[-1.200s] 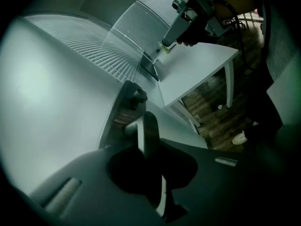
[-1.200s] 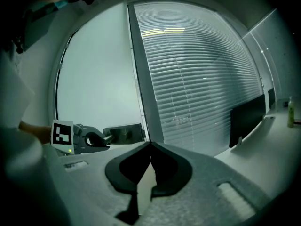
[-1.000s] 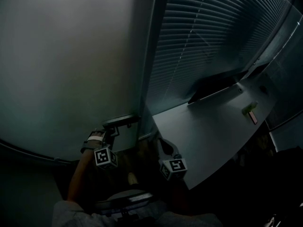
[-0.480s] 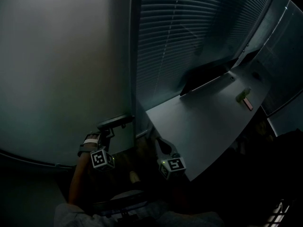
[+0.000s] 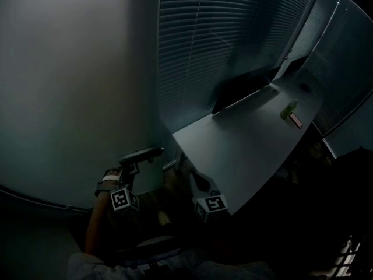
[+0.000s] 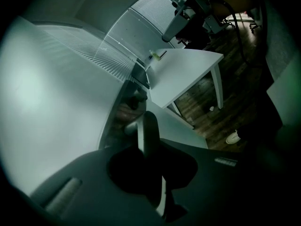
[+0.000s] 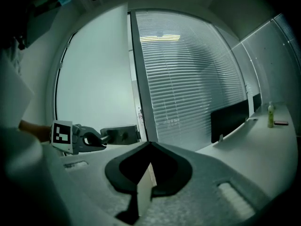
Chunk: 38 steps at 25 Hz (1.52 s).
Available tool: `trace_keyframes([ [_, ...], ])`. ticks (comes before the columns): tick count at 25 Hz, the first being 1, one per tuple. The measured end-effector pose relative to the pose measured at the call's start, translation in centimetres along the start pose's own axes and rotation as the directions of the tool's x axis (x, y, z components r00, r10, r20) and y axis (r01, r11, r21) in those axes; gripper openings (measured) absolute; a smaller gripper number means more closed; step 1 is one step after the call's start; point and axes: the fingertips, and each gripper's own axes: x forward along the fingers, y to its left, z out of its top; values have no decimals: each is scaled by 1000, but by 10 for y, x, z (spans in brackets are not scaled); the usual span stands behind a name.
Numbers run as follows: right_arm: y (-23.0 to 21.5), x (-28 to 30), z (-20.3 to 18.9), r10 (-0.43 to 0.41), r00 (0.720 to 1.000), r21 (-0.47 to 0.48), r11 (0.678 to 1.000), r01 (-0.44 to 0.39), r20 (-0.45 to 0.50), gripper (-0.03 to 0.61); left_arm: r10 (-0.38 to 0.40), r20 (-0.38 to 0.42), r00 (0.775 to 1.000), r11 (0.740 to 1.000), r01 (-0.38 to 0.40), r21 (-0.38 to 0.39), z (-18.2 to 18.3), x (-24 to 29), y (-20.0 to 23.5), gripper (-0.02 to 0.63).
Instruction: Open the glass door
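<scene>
The frosted glass door [image 5: 76, 86] fills the left of the head view, with its dark edge frame [image 5: 158, 69] running down the middle. My left gripper [image 5: 133, 167] is shut on the dark door handle [image 5: 141, 154]. In the left gripper view the handle [image 6: 149, 131] stands upright between the closed jaws. From the right gripper view, the left gripper [image 7: 104, 136] grips the handle [image 7: 120, 134] beside the frame. My right gripper [image 5: 191, 172] hangs low by the desk corner, shut with nothing in it [image 7: 148, 173].
Closed slatted blinds [image 5: 221, 39] cover the glass right of the door. A white desk [image 5: 245, 144] stands close on the right, with a dark monitor [image 5: 239, 92], a green bottle [image 5: 288, 108] and a phone [image 5: 296, 120]. Below is wood floor [image 6: 221, 121].
The handle and my left gripper on it have drifted a little left and down in the head view. The door frame, blinds and desk have slid left and up. The right gripper has shifted slightly.
</scene>
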Motion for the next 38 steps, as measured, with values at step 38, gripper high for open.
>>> trace_keyframes([
  [38,57,-146,-35,-131,991,4,991,131,23,3,-79,101,992,993,70,95,27,-83,-78,20],
])
